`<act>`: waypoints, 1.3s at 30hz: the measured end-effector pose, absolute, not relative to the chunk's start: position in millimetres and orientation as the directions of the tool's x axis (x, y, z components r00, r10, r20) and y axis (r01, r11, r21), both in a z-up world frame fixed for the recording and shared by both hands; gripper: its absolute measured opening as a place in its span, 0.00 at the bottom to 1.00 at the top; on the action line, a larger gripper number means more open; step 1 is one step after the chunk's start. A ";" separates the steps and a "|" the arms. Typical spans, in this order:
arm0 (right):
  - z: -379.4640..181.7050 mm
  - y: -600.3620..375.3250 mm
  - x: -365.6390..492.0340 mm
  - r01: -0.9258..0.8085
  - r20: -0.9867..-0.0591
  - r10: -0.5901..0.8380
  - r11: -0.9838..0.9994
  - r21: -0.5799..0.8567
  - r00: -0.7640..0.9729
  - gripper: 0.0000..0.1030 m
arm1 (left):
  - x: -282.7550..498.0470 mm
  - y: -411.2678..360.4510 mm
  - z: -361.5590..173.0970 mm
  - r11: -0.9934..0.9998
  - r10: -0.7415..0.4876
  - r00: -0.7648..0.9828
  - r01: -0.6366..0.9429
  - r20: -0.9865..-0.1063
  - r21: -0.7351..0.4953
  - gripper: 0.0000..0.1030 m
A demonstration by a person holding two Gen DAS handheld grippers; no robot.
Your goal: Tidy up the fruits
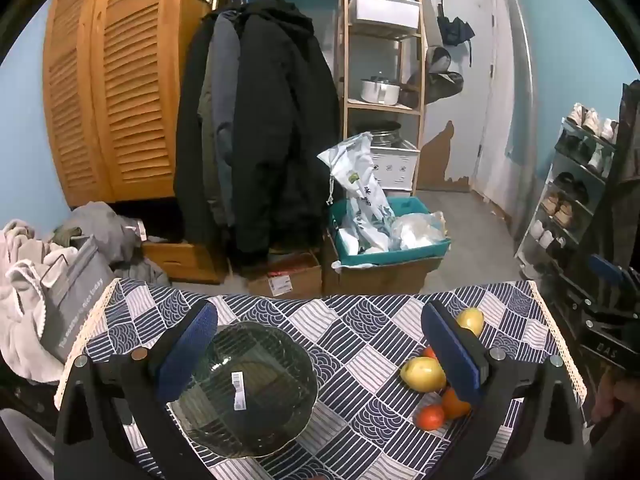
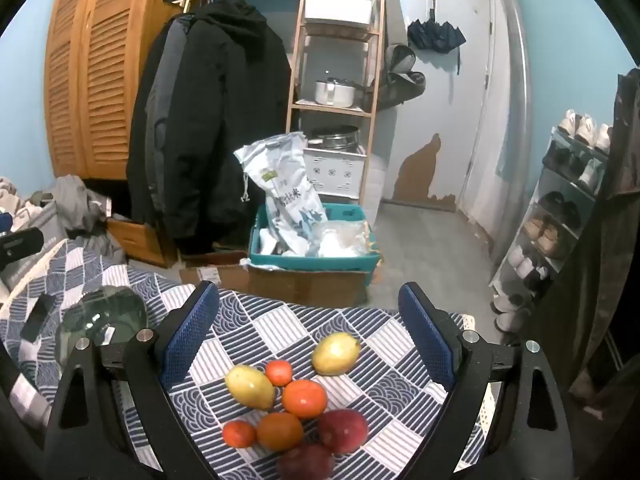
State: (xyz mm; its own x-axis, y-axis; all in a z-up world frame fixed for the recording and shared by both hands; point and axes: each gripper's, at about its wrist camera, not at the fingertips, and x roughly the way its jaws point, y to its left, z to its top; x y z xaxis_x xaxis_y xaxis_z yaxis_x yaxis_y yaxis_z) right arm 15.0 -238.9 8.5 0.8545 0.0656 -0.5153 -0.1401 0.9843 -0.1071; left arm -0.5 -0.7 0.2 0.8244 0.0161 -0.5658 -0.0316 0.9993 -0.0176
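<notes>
The fruits lay in a loose cluster on the counter (image 2: 400,384), right of the glass bowl (image 1: 248,388). Nearest the bowl was a yellow lemon (image 2: 250,386); a second lemon (image 2: 336,353) sat farther from it, with orange tangerines (image 2: 304,398) between and two dark red fruits (image 2: 343,430) beyond them. The bowl stood upright and held no fruit. The left gripper (image 1: 320,352) hovered over the bowl, jaws wide and holding nothing. The right gripper (image 2: 308,344) hung above the cluster, jaws also wide and holding nothing.

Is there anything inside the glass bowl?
No fruit is in the glass bowl; through it only a white sticker and the checked tablecloth show. The left gripper's finger covers part of its near left rim.
</notes>
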 end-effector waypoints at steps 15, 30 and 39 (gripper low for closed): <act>7.9 -237.8 15.7 -0.140 -0.511 0.059 0.983 -0.120 0.857 0.87 | 0.2 -4.3 1.4 0.999 -0.001 0.823 -0.018 -0.568 -0.029 0.99; 8.2 -237.4 14.2 -0.139 -0.510 0.056 0.982 -0.127 0.859 0.87 | -3.3 -0.6 0.3 0.999 -0.003 0.834 -0.020 -0.552 -0.036 0.99; 8.7 -236.9 13.9 -0.140 -0.509 0.055 0.982 -0.129 0.859 0.87 | -3.7 -2.0 0.8 0.999 -0.007 0.832 -0.015 -0.554 -0.035 0.99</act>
State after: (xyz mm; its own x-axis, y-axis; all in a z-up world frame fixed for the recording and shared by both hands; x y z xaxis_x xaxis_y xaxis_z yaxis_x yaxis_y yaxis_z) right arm 13.9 -236.9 8.7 0.8587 0.0553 -0.5094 -0.1395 0.9818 -0.1287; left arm -3.7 -2.0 0.8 0.8324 -0.0074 -0.5541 -0.0146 0.9993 -0.0353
